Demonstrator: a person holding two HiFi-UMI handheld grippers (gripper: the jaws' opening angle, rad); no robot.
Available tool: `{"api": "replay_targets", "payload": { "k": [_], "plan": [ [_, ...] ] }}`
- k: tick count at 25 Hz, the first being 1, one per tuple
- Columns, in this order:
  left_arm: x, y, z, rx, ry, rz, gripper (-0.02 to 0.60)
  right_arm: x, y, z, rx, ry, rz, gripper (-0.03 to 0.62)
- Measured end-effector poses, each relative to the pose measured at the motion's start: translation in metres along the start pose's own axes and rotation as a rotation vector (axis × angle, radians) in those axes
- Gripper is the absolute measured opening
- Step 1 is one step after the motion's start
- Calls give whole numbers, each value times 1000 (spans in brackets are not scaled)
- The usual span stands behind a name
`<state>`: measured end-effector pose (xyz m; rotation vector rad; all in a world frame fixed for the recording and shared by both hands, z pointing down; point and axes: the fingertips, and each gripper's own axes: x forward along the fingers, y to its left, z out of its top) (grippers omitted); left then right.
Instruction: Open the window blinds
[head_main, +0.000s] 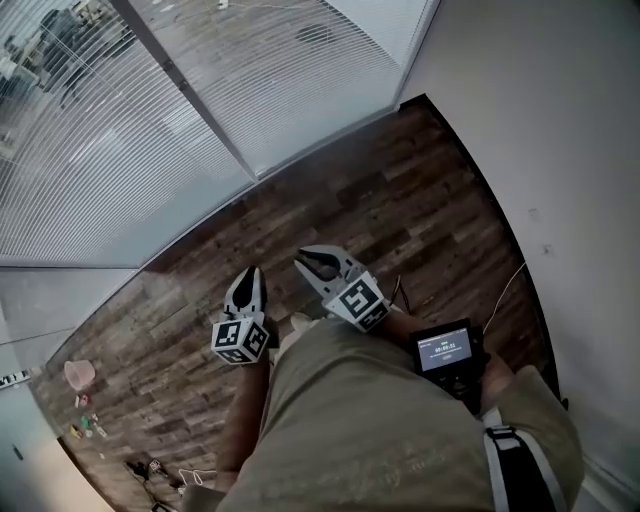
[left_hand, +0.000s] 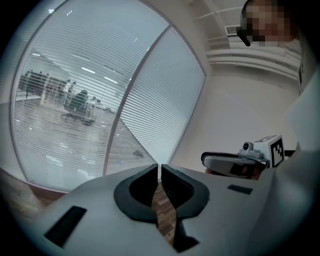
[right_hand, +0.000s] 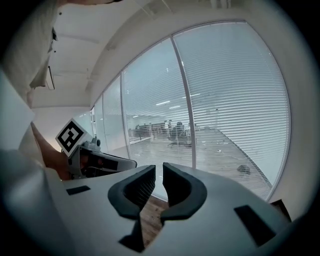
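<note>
The window blinds (head_main: 120, 140) hang lowered over the tall glass panes at the far side. Their slats are turned flat enough that an office room shows through them in both gripper views. That fits blinds already tilted open, and equally blinds that are let down and waiting to be drawn up. The pictures do not settle which.

The left hand-held gripper (head_main: 248, 272) has its jaws together with nothing in them. The right hand-held gripper (head_main: 306, 256) has a slim gap between its jaws and is also empty. Both are held low over the wooden floor (head_main: 400, 200), near the person and well apart from the blinds.

No cord or wand shows clearly in any view. Any further work on the blinds would likely go best through such a control, found near the window frame (head_main: 190, 90). The thin slats would probably bend if pinched.
</note>
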<state>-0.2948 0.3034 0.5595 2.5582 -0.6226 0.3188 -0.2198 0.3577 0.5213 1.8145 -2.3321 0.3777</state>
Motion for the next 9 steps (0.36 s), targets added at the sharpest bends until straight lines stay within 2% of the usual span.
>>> {"api": "replay_targets", "payload": {
  "k": [4,9],
  "plan": [
    [13,-11,-8,-155,4,-15,15,-11,-16,0,20,-8,16,44],
    [47,6,-6,-342,16,-10,17,5,-52,2,61,-5,18,44]
  ]
}}
